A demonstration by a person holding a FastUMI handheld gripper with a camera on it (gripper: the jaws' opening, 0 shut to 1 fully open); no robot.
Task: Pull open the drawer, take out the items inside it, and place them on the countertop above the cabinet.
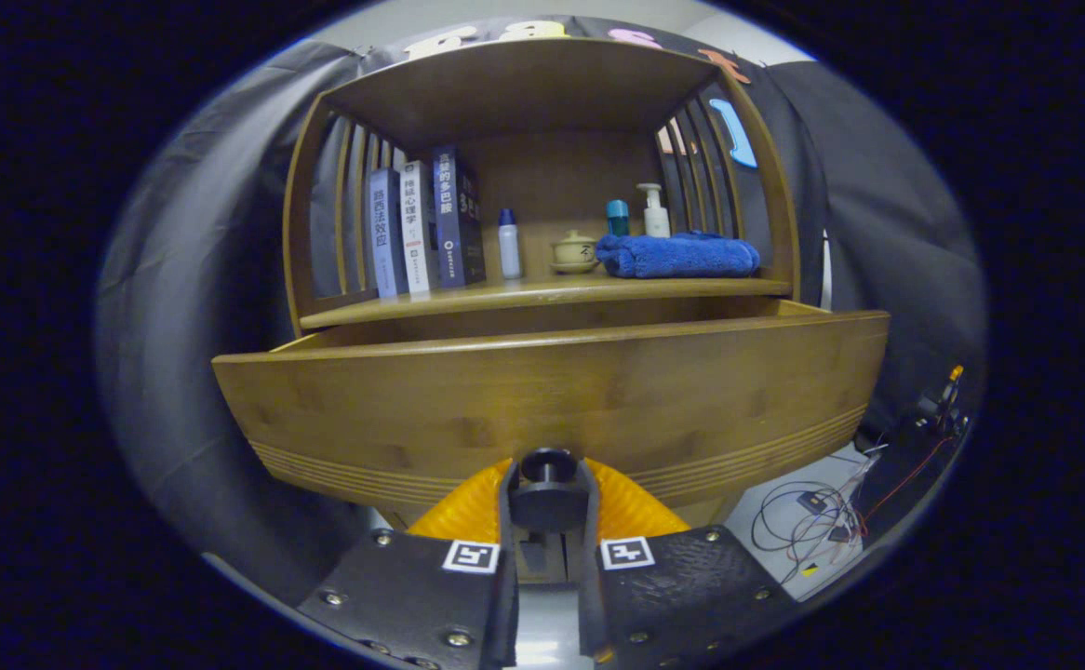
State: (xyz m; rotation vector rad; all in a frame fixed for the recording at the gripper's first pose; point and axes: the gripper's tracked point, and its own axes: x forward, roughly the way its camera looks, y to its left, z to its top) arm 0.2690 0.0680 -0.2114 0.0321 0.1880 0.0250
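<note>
Gripper (547, 484) fingers pinched narrow on drawer knob (547, 462), grip needed for pulling. Bamboo drawer (542, 391) front stands proud of cabinet (542, 84), partly open. Contents hidden behind front panel. Countertop (505, 296) w/ books (421, 233), blue towel (677, 254); free spot mid-shelf.

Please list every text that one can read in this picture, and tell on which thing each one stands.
"路西法效应": on the spine of the left book.
"的多巴胺": on the spine of the right book; the characters above it are blurred.
Middle book: title too blurred to read.
Bottles: any print is too small to read.
Gripper, fingers shut on the drawer knob: square markers, which bear a pattern and no words.
</note>
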